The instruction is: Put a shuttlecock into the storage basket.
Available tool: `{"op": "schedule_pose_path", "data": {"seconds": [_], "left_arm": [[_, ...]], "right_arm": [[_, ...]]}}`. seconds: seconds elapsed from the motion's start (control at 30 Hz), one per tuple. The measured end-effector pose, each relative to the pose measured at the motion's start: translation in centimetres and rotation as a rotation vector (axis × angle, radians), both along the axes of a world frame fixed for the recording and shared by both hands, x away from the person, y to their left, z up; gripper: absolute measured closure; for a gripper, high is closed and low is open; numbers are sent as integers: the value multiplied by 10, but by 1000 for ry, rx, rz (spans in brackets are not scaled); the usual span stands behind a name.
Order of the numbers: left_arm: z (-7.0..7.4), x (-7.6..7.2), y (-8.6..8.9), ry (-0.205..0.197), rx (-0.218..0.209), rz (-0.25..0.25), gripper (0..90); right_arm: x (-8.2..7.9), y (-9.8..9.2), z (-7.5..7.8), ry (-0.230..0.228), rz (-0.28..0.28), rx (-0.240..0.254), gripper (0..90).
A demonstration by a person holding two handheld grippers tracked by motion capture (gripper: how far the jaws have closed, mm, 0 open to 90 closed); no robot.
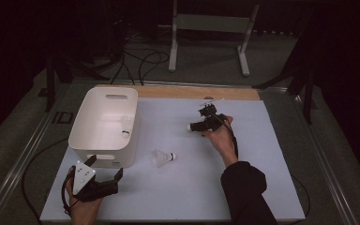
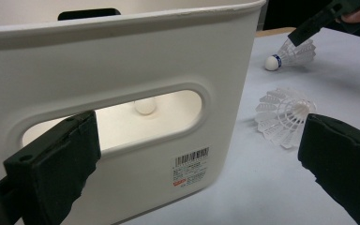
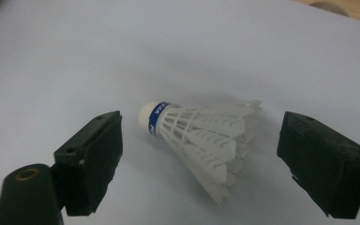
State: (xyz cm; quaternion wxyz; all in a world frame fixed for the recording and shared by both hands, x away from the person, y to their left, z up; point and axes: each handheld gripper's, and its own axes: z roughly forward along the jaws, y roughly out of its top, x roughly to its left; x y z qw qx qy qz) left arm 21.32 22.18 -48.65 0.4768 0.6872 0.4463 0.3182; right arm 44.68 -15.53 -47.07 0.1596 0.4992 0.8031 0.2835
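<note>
A person is working two hand-held grippers over a pale table (image 1: pixel 262 187). A white bin (image 1: pixel 104 125) is sitting at about ten o'clock from the table's middle, with one shuttlecock cork (image 2: pixel 145 107) showing through its handle slot. The right gripper (image 1: pixel 199 125), at about one o'clock, is hovering low with its jaws spread wide on either side of a shuttlecock with a blue band (image 3: pixel 201 138), which is lying on its side; the jaws are not touching it and are holding nothing. A second, all-white shuttlecock (image 1: pixel 161 158) is lying near the middle, just beside the bin. The left gripper (image 1: pixel 104 169), at about seven o'clock, is idling wide open and empty, facing the bin's near wall. Judging by this, shuttlecocks are being gathered into the bin, and the step in hand is a pickup: next, close gently on the feather skirt without crushing it
</note>
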Motion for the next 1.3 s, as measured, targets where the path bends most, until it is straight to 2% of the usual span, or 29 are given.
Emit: {"op": "schedule_pose_path", "data": {"seconds": [0.17, 0.4, 0.53, 0.73, 0.9, 1.03, 1.3], "left_arm": [[0, 0, 0, -1, -1, -1, 0], [0, 0, 0, -1, 0, 0, 0], [0, 0, 0, -1, 1, 0, 0], [0, 0, 0, -1, 0, 0, 0], [0, 0, 0, -1, -2, 0, 0], [0, 0, 0, -2, -3, 0, 0], [0, 0, 0, -1, -1, 0, 0]], "right_arm": [[0, 3, -2, 22, 18, 9, 209], [-1, 8, 1, 17, 55, 42, 402], [-2, 14, 0, 17, 92, 35, 473], [-4, 25, 0, 19, 143, 18, 628], [-6, 32, 0, 8, 153, -22, 771], [-6, 34, -1, 8, 157, -28, 864], [-7, 35, 0, -11, 158, -48, 890]]}}
